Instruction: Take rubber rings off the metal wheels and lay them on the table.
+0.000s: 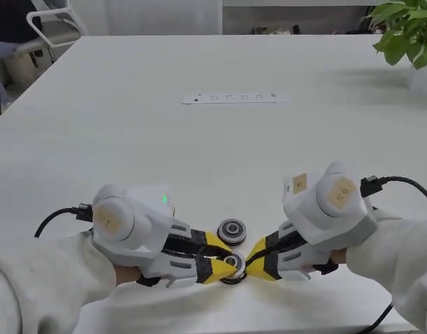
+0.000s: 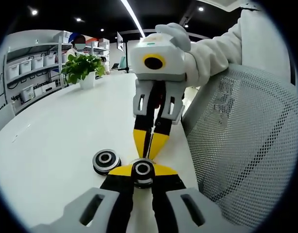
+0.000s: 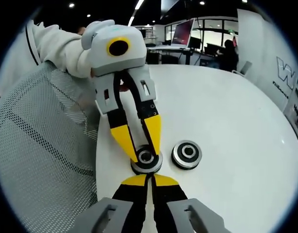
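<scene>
At the 6 o'clock edge of the white table (image 1: 199,153), in the head view, both grippers lay low and nearly level, with their tips meeting nose to nose. The left gripper (image 1: 223,266) entered from 9 o'clock and the right gripper (image 1: 255,262) from 3 o'clock. Each was held by a hand in a pale sleeve, with a black cable trailing behind.

The gripped wheel (image 1: 233,264) sat on the table between the two sets of yellow tips. The second wheel (image 1: 231,231) lay flat just beside it at 12 o'clock, touching neither gripper.

The left gripper view showed its own jaws clamped on either side of the gripped wheel. The right gripper's tips came down from 12 o'clock to the wheel's far rim.

The right gripper view showed its own jaws drawn together to a thin slit, with the tips at the wheel's near rim. Whether they pinched the rubber ring could not be determined. In this view the second wheel lay at 3 o'clock of the gripped one and showed a dark band at its rim.

A paper strip (image 1: 235,98) lay at 12 o'clock at mid-table in the head view, and a plant (image 1: 408,28) stood at 2 o'clock. A mesh chair back (image 2: 246,145) appeared in the left gripper view.
</scene>
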`<state>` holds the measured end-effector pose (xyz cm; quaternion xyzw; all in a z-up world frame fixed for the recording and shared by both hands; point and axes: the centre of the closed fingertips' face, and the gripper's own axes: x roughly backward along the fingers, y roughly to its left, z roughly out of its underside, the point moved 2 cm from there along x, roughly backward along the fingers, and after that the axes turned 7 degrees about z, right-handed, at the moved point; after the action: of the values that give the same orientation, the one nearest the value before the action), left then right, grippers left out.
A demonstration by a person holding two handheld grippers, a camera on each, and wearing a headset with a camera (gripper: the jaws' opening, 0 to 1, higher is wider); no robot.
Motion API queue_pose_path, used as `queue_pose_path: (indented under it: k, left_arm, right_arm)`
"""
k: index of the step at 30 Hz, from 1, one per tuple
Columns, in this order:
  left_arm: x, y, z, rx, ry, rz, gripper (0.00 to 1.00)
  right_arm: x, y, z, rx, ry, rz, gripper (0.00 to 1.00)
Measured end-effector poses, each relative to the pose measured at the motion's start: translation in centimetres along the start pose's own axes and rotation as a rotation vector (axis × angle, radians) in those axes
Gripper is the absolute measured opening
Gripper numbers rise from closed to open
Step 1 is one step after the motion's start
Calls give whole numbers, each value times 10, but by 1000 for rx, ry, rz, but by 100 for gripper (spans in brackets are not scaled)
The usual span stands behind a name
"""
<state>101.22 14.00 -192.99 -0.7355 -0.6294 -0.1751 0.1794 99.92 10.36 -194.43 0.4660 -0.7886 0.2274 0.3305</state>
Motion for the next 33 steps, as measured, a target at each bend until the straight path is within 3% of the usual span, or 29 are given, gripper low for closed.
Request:
queue_pose_path:
  k: [4, 8, 14, 18, 20, 24, 25, 28, 33]
  left_arm:
    - [0, 0, 0, 1, 0, -2, 8]
    - [-1, 0, -1, 0, 0, -4, 8]
    - [-2, -1, -2, 2, -3, -5, 7]
    - [-2, -1, -2, 2, -3, -4, 7]
    - [-2, -1, -1, 2, -4, -5, 7]
    - [-2, -1, -1, 3, -5, -6, 7]
    - [-2, -1, -1, 3, -5, -6, 7]
    - [-2, 0, -1, 6, -7, -8, 7]
    - [-2, 0, -1, 4, -7, -6, 7]
  right_arm:
    - [0, -3, 0, -45, 19, 12, 0]
    - [3, -6, 1, -150, 48, 27, 0]
    - [6, -11, 2, -232, 44, 39, 0]
    - [7, -11, 1, -391, 39, 31, 0]
    - [7, -14, 1, -455, 10, 30, 0]
    - [6, -14, 4, -466, -23, 20, 0]
    - [7, -12, 3, -500, -5, 12, 0]
    - [8, -15, 1, -495, -20, 16, 0]
    - [8, -13, 0, -673, -10, -30, 0]
